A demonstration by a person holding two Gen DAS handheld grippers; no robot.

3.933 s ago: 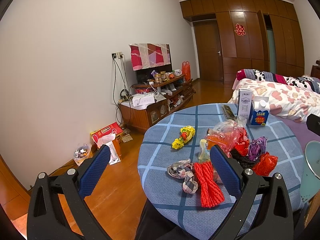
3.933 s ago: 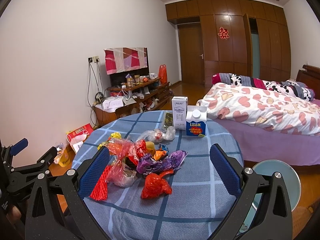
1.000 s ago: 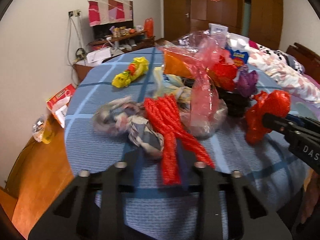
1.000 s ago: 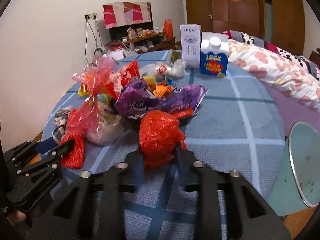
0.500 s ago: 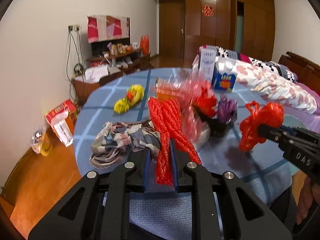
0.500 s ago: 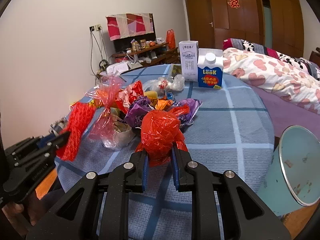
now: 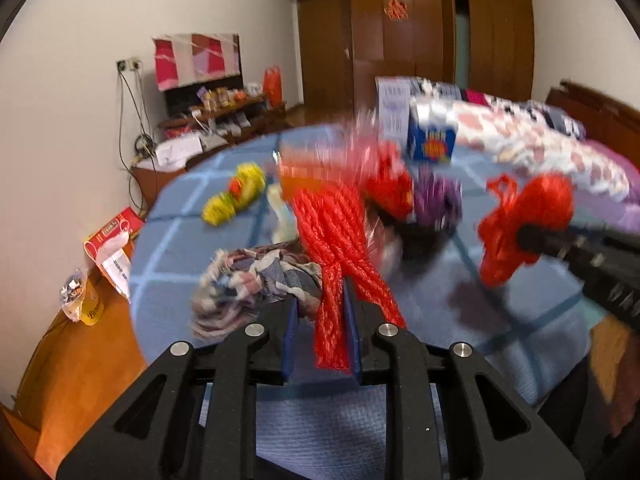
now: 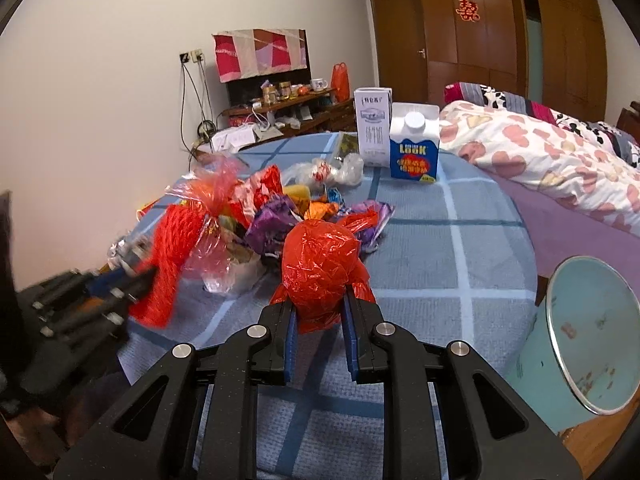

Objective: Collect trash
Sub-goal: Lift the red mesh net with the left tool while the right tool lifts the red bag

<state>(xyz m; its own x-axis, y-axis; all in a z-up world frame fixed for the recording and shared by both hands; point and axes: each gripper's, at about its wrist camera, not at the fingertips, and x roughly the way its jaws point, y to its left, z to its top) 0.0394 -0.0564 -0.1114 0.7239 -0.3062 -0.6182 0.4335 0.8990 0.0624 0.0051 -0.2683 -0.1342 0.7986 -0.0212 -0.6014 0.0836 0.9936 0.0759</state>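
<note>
Left wrist view: my left gripper [image 7: 322, 312] has its jaws clenched on the red mesh bundle [image 7: 334, 236], which is lifted clear of the blue checked table [image 7: 168, 240]. The bundle's long axis runs straight out along the fingers, away from the camera, with a short tail hanging below the pads and the bulk fanning out ahead. A plaid cloth wad [image 7: 256, 280] lies on the table just left of the jaws; whether it touches the left finger I cannot tell through the blur. At right, my right gripper [image 7: 524, 236] enters holding the red plastic bag [image 7: 524, 220], also off the table. No bin shows here. Right wrist view: right jaws are clamped on the red plastic bag [image 8: 322, 268], a crumpled ball with no clear long axis, its loose ends hanging below the pads. The pale blue bin [image 8: 592, 344] stands beside the table at lower right, mouth tilted toward me, open and near. I judge the right hand is the nearer one to the bin, so its bag should swing right and down first. The left gripper [image 8: 136, 280] with its mesh bundle sits far left, across the trash pile [image 8: 264, 216], well apart from the bin.
</note>
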